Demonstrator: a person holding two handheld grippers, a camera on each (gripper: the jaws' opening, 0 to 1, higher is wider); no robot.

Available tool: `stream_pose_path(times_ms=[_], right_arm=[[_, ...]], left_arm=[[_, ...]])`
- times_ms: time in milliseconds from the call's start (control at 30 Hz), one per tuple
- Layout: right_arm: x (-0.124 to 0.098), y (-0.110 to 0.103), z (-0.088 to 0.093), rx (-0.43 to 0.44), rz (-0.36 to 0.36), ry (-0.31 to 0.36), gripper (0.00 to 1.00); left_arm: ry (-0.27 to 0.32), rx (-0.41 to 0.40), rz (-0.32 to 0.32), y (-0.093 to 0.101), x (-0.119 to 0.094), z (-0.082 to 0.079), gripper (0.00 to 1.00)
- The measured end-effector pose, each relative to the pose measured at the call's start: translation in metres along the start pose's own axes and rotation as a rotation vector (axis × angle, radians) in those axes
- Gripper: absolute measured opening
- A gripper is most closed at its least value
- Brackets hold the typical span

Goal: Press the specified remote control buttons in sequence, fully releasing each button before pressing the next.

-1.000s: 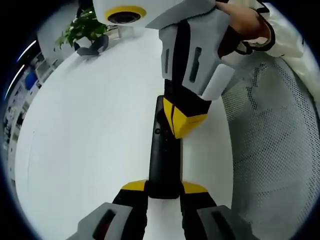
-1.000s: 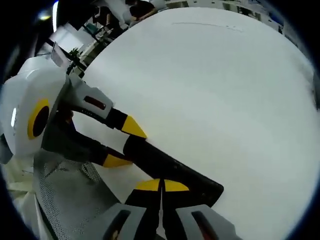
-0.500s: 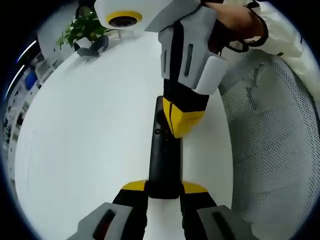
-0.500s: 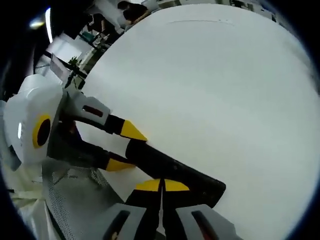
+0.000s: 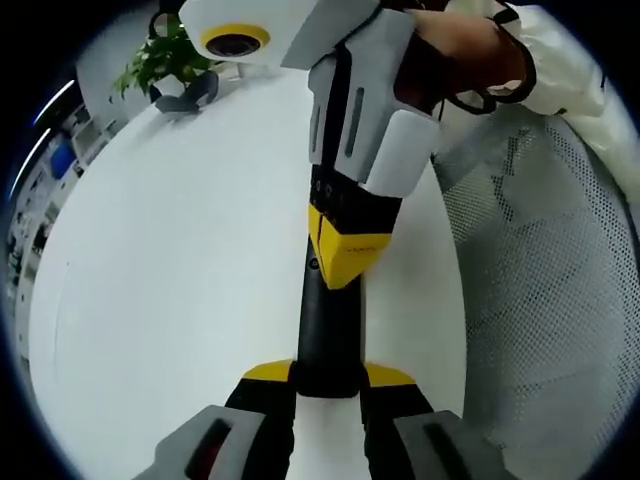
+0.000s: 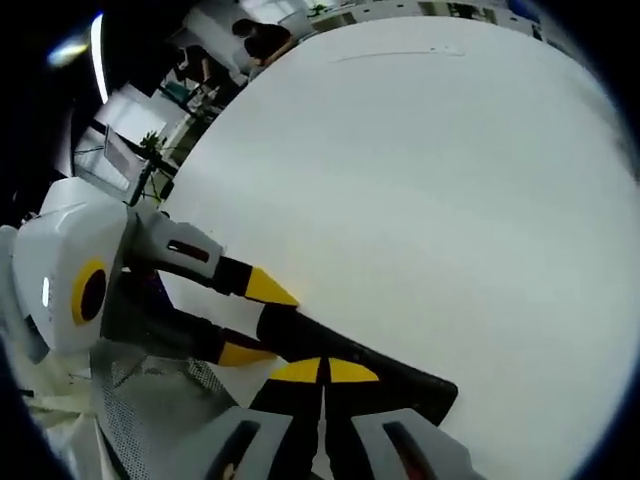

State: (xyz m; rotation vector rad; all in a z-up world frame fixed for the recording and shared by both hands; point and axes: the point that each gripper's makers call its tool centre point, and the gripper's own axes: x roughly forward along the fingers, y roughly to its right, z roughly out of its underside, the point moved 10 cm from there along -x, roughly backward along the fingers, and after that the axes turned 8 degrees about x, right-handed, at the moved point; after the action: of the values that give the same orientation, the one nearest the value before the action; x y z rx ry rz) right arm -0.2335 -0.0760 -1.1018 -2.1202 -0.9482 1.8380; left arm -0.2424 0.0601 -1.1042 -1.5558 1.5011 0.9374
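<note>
A slim black remote (image 5: 328,330) lies lengthwise on the white table (image 5: 150,250). My left gripper (image 5: 328,375) is shut on its near end, one yellow tip on each side. From above, my right gripper (image 5: 342,255) comes down with its yellow tips shut together and resting on the remote's upper face, hiding the buttons there. In the right gripper view, the right gripper (image 6: 322,372) sits shut against the remote (image 6: 400,375). The left gripper (image 6: 255,320) clamps the remote's far end from the left.
A white mesh chair (image 5: 550,300) stands beside the table's right edge and also shows as mesh (image 6: 150,420). A potted plant (image 5: 165,55) sits at the far table edge. A person's hand (image 5: 460,50) holds the right gripper. Open tabletop (image 6: 450,180) spreads ahead.
In the left gripper view the right gripper has slid down along the remote toward me, its tips now covering the small round button. The left gripper and remote have held still.
</note>
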Motion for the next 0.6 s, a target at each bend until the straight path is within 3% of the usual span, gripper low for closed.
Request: stream_pose_path(times_ms=[600], right_arm=[[-0.0010, -0.0019, 0.0016, 0.019, 0.006, 0.020, 0.00]], left_arm=[[-0.012, 0.009, -0.001, 0.0008, -0.0002, -0.0013, 0.23]])
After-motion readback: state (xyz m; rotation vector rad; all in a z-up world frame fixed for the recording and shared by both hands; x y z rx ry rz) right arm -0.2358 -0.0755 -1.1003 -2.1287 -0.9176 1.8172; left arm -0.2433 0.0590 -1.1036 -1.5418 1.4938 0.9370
